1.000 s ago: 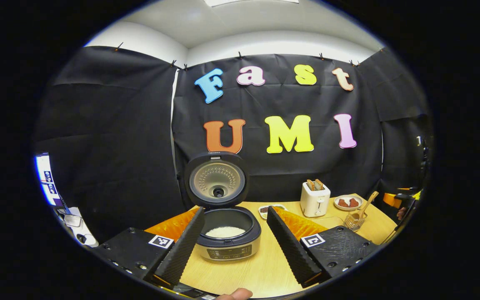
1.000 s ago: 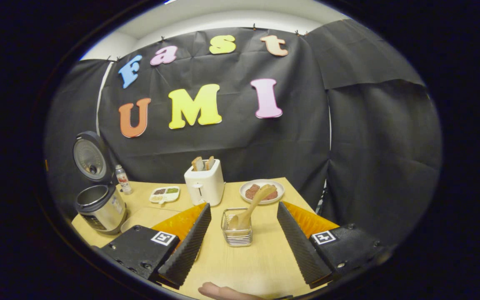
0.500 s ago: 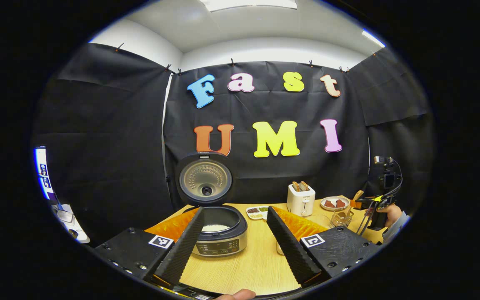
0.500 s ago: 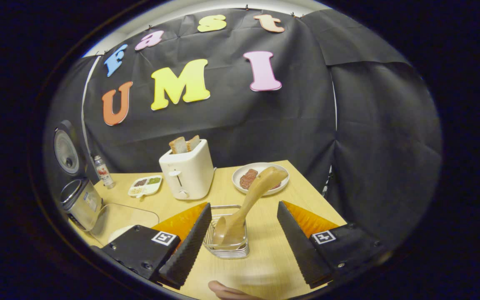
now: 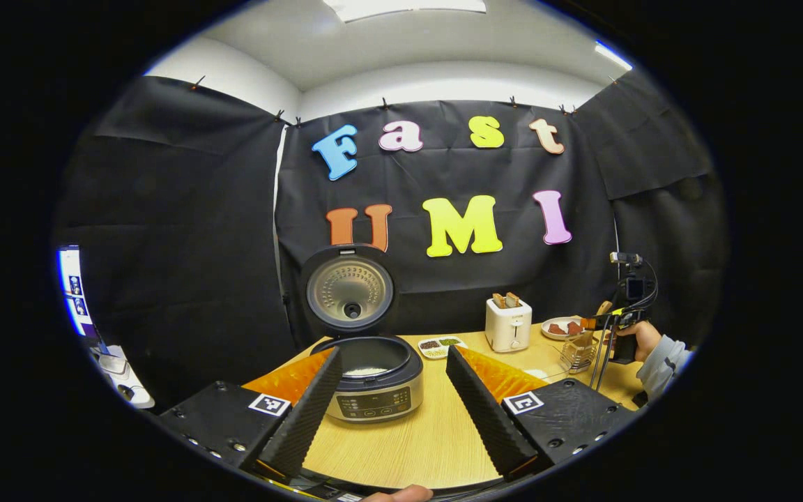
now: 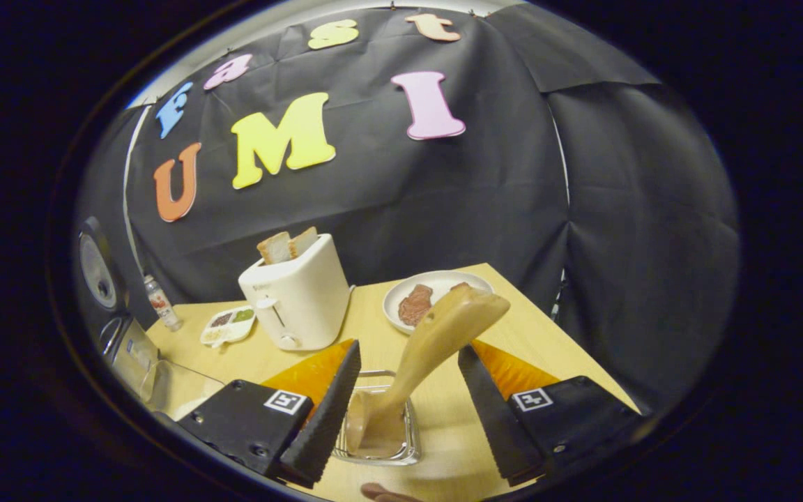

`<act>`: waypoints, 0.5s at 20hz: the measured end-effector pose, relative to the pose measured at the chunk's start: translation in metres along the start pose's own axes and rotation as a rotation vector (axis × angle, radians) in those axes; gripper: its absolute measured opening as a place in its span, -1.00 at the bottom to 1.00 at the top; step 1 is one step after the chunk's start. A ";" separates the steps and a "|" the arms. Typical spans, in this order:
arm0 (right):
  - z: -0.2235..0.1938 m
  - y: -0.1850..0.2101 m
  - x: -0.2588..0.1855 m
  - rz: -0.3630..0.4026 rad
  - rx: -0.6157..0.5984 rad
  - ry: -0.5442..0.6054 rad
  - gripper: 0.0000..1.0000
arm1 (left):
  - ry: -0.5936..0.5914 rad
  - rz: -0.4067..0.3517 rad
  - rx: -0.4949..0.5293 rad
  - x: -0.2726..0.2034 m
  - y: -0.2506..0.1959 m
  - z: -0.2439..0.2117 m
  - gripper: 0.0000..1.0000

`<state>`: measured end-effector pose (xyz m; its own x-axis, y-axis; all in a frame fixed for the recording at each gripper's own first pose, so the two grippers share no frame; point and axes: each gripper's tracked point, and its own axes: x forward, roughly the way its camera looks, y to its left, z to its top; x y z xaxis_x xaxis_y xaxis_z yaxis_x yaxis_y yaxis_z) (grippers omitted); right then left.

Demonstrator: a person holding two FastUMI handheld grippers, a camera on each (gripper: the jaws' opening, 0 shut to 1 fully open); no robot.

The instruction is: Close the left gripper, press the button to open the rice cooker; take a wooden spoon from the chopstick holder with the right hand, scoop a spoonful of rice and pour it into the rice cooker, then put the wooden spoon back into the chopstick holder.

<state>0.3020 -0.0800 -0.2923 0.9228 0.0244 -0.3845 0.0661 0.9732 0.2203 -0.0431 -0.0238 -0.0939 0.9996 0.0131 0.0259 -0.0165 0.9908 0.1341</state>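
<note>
Right gripper (image 6: 408,411): fingers spread wide, holding nothing. It sits low over the chopstick holder (image 6: 377,436), a wire basket on the wooden table (image 6: 527,328). The wooden spoon (image 6: 422,355) stands tilted in the holder, bowl end down inside the basket, handle leaning up and to the right between the two fingers. Whether either finger touches the handle cannot be told; a visible gap remains on both sides. In the left gripper view this same gripper (image 5: 600,322) appears at the far right of the table, held by a hand (image 5: 642,338) with a grey sleeve, at the holder (image 5: 578,353).

Left gripper (image 5: 394,401): fingers wide apart, holding nothing, hovering above the near part of the table and facing the rice cooker (image 5: 373,380).

Rice cooker: lid (image 5: 349,291) standing fully upright, inner pot exposed, white rice (image 5: 366,371) visible in the bottom. Control panel faces the near side.

Other items, right gripper view: a white toaster (image 6: 297,296) with two bread slices stands far left of the holder; a white plate (image 6: 436,296) with brown food pieces lies to the far right of it; a small divided dish (image 6: 228,326) and a small bottle (image 6: 161,303) stand further left, near the cooker. A clear container (image 6: 175,387) sits at the near left edge of the table.
</note>
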 end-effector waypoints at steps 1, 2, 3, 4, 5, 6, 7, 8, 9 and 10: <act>-0.003 0.002 0.005 0.002 0.010 0.009 0.79 | 0.018 -0.005 -0.005 0.003 0.000 -0.006 0.91; -0.005 0.005 0.008 0.013 0.020 0.012 0.64 | 0.027 -0.004 -0.010 0.007 0.003 -0.009 0.91; -0.005 0.012 0.011 0.039 0.030 0.017 0.58 | 0.038 -0.003 -0.012 0.010 0.006 -0.011 0.91; -0.006 0.014 0.012 0.044 0.033 0.018 0.31 | 0.048 -0.003 -0.013 0.012 0.008 -0.014 0.91; -0.004 0.013 0.014 0.042 0.033 0.009 0.16 | 0.057 -0.004 -0.015 0.015 0.009 -0.016 0.91; 0.000 0.010 0.014 0.025 0.035 0.001 -0.24 | 0.066 -0.008 -0.017 0.015 0.010 -0.018 0.91; 0.003 0.012 0.013 0.037 0.045 -0.013 -0.28 | 0.072 -0.015 -0.018 0.016 0.010 -0.019 0.91; 0.005 0.018 0.013 0.058 0.046 -0.019 -0.52 | 0.073 -0.021 -0.018 0.018 0.009 -0.020 0.92; 0.006 0.021 0.010 0.060 0.035 -0.021 -0.60 | 0.078 -0.024 -0.016 0.018 0.010 -0.020 0.91; 0.011 0.023 0.008 0.061 0.031 -0.033 -0.67 | 0.079 -0.026 -0.014 0.019 0.011 -0.021 0.91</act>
<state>0.3154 -0.0599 -0.2810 0.9375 0.0752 -0.3397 0.0206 0.9626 0.2700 -0.0236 -0.0093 -0.1127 0.9984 -0.0023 -0.0562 0.0091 0.9927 0.1201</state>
